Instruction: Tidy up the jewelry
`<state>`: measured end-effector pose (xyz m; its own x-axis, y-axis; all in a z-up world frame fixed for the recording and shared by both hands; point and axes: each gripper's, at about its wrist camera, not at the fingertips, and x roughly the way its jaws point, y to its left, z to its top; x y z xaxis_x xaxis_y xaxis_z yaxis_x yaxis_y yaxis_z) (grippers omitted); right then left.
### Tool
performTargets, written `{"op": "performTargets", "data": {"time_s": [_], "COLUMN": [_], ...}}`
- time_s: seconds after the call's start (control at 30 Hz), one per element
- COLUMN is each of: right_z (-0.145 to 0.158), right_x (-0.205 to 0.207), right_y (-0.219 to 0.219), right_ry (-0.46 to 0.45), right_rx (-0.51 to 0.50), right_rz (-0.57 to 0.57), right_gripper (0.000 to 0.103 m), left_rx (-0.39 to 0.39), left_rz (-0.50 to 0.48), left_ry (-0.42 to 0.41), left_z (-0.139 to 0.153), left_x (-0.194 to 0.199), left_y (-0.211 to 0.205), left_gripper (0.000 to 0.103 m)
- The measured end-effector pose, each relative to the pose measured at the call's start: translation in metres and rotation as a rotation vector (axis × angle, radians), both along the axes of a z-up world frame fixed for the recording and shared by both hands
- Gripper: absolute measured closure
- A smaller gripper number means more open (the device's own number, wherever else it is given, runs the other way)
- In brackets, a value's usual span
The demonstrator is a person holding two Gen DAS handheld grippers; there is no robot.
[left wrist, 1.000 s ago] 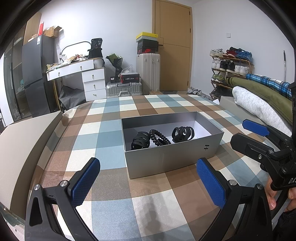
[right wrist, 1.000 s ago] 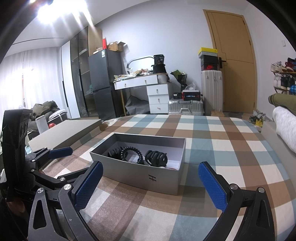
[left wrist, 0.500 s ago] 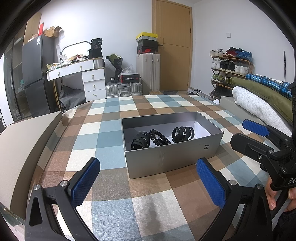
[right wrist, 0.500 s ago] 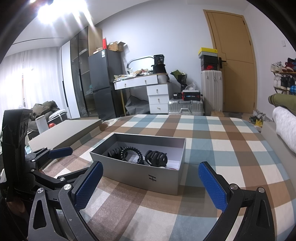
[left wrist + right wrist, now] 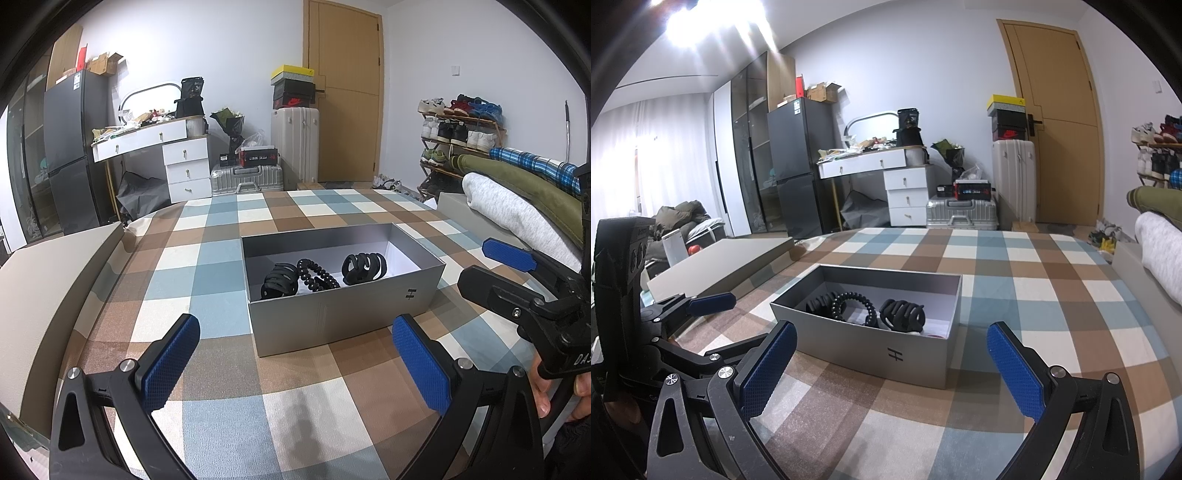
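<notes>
A flat grey lid (image 5: pixel 55 295) lies left of the grey box (image 5: pixel 343 314) on the checked bedcover (image 5: pixel 207 266). Three black hair pieces (image 5: pixel 317 275) lie inside. Left tool (image 5: pixel 295 365) and right tool (image 5: pixel 894 373) both spread wide, empty.

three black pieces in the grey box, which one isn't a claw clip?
The middle one: the beaded bracelet, a loop of round black beads. The claw clip on its left and the claw clip on its right both have curved interlocking teeth.
</notes>
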<state>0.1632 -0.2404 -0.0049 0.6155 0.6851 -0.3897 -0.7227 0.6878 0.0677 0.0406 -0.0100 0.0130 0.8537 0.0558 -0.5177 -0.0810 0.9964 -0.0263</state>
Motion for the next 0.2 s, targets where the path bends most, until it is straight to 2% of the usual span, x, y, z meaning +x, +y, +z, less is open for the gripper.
{"op": "performTargets", "data": {"time_s": [0.2], "right_z": [0.0000], "right_x": [-0.0001], "right_y": [0.0000], "right_ry": [0.000], "right_rx": [0.000], "right_rz": [0.000], "right_gripper": [0.000], "left_rx": [0.001], "left_rz": [-0.003], "left_ry": [-0.006], "left_z": [0.0009], "left_x": [-0.0007], "left_y": [-0.0010], "left_gripper": [0.001]}}
